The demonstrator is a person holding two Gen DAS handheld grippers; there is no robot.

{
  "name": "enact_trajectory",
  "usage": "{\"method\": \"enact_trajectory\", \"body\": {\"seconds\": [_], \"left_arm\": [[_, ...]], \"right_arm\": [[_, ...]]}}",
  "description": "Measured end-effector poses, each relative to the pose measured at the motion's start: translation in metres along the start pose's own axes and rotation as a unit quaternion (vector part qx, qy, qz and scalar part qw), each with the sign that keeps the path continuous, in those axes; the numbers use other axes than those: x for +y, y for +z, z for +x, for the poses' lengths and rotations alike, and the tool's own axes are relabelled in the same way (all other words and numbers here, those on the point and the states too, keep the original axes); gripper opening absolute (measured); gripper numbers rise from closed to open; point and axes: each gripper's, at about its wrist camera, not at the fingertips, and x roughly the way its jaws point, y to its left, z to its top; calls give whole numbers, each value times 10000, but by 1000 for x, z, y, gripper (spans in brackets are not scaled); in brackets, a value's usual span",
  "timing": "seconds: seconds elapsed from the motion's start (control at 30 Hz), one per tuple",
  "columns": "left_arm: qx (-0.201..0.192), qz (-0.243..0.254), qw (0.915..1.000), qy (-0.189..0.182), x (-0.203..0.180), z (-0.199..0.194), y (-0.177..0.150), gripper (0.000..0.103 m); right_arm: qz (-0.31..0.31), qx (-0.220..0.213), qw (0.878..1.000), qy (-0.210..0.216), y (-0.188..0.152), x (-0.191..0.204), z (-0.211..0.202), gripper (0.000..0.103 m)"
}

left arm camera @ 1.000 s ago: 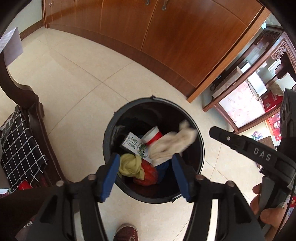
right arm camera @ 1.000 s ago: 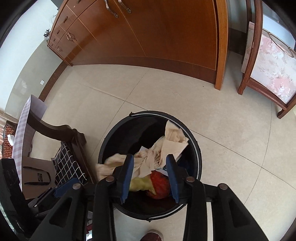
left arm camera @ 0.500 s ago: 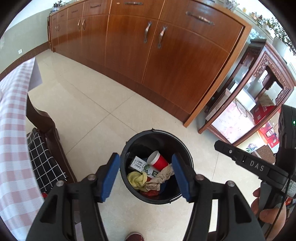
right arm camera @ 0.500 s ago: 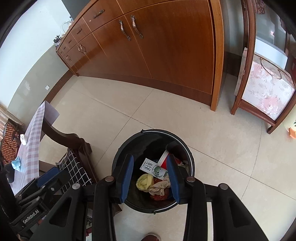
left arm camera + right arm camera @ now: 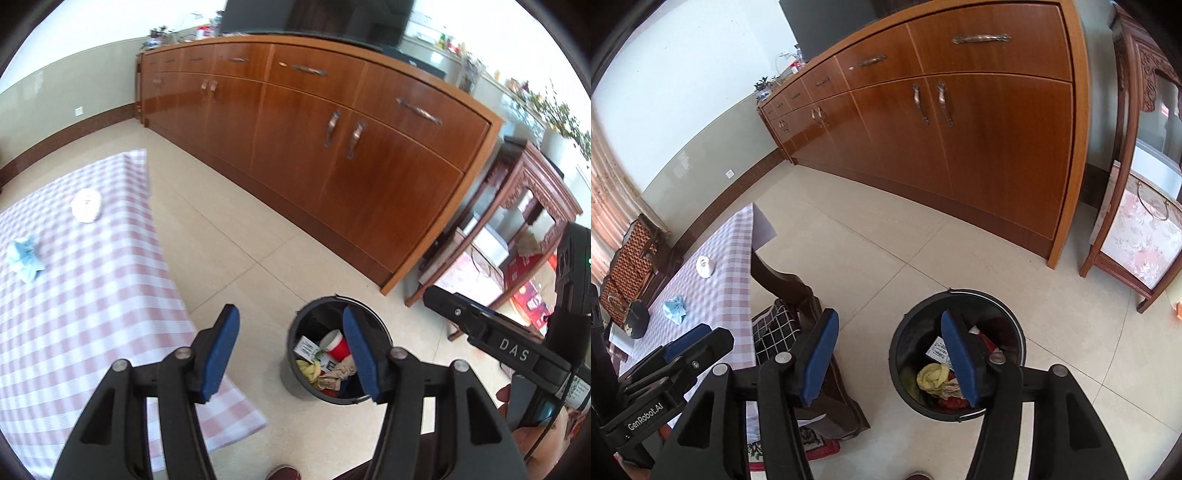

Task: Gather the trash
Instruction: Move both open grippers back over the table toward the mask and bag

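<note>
Below both of my grippers, on the tiled floor (image 5: pixel 229 251), stands the black trash bin (image 5: pixel 291 373), beside the table's near corner. My left gripper (image 5: pixel 291 352) has its jaws apart, nothing between the blue pads (image 5: pixel 219 350). My right gripper (image 5: pixel 890 356) is opening its jaws right now, and nothing sits between them either.

Bin contents: red paper cup (image 5: pixel 338 345), white printed carton (image 5: pixel 308 349), yellow crumpled wrapper (image 5: pixel 932 376), beige crumpled paper (image 5: pixel 336 374), something red at the bottom. In the right wrist view the right finger covers part of the bin's inside.

More trash on the checked tablecloth (image 5: pixel 92 295): a crumpled light-blue tissue (image 5: pixel 24 258) and a small white round item (image 5: pixel 86 205), well apart from each other. Can't tell what the white one is.

Dark wooden chair (image 5: pixel 798 291) with a black grid cushion (image 5: pixel 772 334) sits tucked at the table edge. Long wooden sideboard (image 5: pixel 332 155) runs along the wall behind the bin. My hand (image 5: pixel 532 439) shows low at the edge of the left wrist view, on the right gripper's handle.
</note>
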Motion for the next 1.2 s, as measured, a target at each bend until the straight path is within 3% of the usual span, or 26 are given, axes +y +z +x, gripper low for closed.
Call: {"method": "enact_trajectory", "body": {"seconds": [0.33, 0.7, 0.97, 1.2], "left_arm": [[-344, -573, 9963, 537, 87, -59, -10, 60], [-621, -1119, 9850, 1161, 160, -113, -36, 60], [-778, -1403, 9752, 1528, 192, -125, -41, 61], [-583, -1620, 9726, 1564, 230, -94, -31, 64]], "right_arm": [[-728, -28, 9956, 594, -7, 112, -3, 61], [-1355, 12, 9855, 1025, -38, 207, -7, 61], [-1637, 145, 9768, 1369, -46, 243, 8, 61], [-1716, 273, 9735, 1483, -42, 266, 44, 65]]}}
